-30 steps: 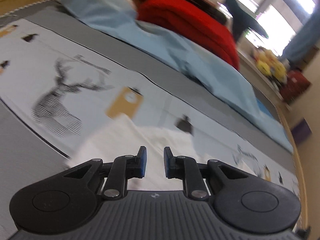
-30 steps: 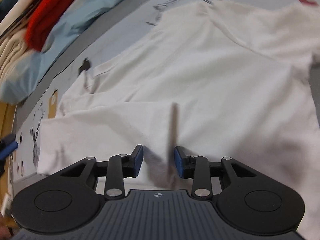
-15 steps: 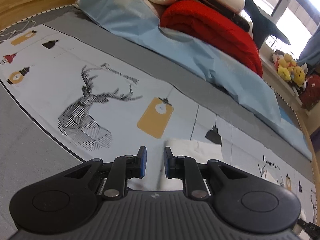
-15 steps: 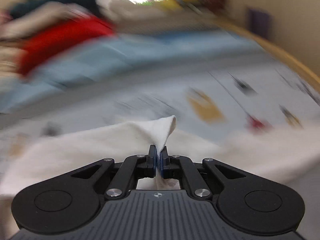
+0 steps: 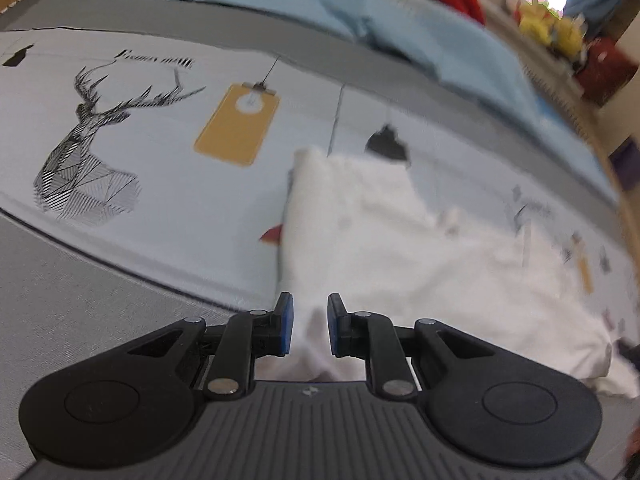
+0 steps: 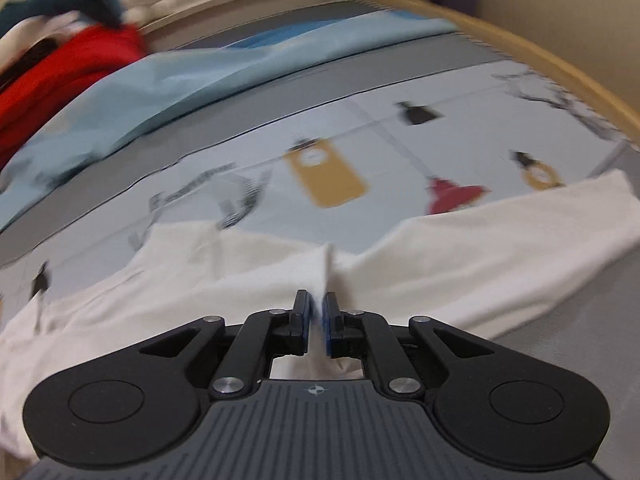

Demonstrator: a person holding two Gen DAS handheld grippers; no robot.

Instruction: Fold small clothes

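The right tool [image 6: 316, 328] has its blue pads [image 6: 305, 322] close together with a pinched ridge of the white garment [image 6: 460, 248] rising between them; its jaws are opening at this moment, and the cloth between them is still gathered into a narrow fold. From that fold the garment spreads to both sides across the near part of the bed, one flap reaching toward the bed's right edge and the other toward the left, where it lies in soft creases. The left tool [image 5: 309, 330] is released, its pads [image 5: 285, 330] standing a small gap apart and clamping nothing; white cloth [image 5: 380, 240] shows through the gap, but the pads do not press on it. Seen from that side, the garment runs away from the tool toward the middle of the bed, its far corner lying just beside a black lamp print. Under the garment lies a pale printed sheet [image 5: 160, 184] with a line-drawn stag's head [image 5: 84, 156] and a mustard-yellow hanging lamp [image 5: 238, 124]. Beyond the sheet runs a grey band, then a rumpled light blue cloth [image 6: 168, 88] along the far edge of the bed, with a red folded fabric [image 6: 68, 68] behind it. A wooden bed rim [image 6: 540, 64] curves around the right edge.
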